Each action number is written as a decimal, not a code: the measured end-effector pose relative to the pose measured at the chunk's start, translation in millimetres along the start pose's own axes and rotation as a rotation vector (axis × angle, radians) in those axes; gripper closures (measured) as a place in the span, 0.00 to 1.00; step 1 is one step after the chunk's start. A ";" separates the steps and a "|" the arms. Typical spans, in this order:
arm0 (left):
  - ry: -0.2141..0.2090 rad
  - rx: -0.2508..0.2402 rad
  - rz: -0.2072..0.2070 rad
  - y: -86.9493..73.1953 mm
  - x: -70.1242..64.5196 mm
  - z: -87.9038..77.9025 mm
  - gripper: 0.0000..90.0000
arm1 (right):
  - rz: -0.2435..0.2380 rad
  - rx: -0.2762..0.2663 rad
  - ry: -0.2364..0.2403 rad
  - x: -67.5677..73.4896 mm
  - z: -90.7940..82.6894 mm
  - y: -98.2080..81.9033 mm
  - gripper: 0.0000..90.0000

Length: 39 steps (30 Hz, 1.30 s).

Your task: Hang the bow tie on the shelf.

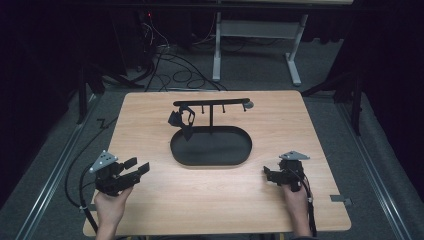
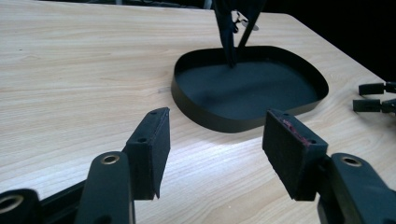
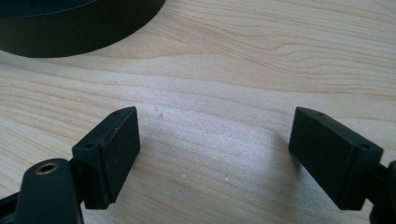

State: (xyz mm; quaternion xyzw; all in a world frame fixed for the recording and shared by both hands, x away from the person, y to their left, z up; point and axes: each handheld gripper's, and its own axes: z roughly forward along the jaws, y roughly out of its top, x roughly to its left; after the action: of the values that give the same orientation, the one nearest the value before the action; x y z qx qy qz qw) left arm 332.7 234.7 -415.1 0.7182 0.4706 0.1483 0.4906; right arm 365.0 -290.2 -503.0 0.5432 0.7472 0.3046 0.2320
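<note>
A black oval tray lies at the middle of the wooden table. From it rises a black stand with a cross bar and small hooks. A black folded item hangs from the bar's left end; what it is I cannot tell. My left gripper rests near the table's front left, open and empty, pointing toward the tray. My right gripper sits at the front right, also open with nothing between its jaws. In the left gripper view the gripper frames bare wood. The right gripper does likewise, with the tray wall at upper left.
The table stands on grey carpet. Cables and a white-legged desk lie beyond its far edge. A small grey bracket sits at the front right corner. The other gripper's jaws show at the right in the left gripper view.
</note>
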 end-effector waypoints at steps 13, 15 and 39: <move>-0.037 0.026 0.041 0.5 -21.4 17.7 0.47 | -0.002 0.000 0.001 0.0 0.0 0.0 0.19; -0.036 0.034 0.051 -0.1 -24.0 21.6 0.47 | -0.002 0.000 0.001 0.0 0.0 0.0 0.19; 0.000 0.102 0.051 -10.2 -19.5 51.4 0.47 | -0.001 0.000 0.001 -0.1 0.0 0.0 0.19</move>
State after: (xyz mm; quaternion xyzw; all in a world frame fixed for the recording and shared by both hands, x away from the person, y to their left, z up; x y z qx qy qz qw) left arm 351.9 190.4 -443.3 0.7541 0.4589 0.1366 0.4496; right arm 365.0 -290.2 -503.1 0.5427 0.7475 0.3048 0.2318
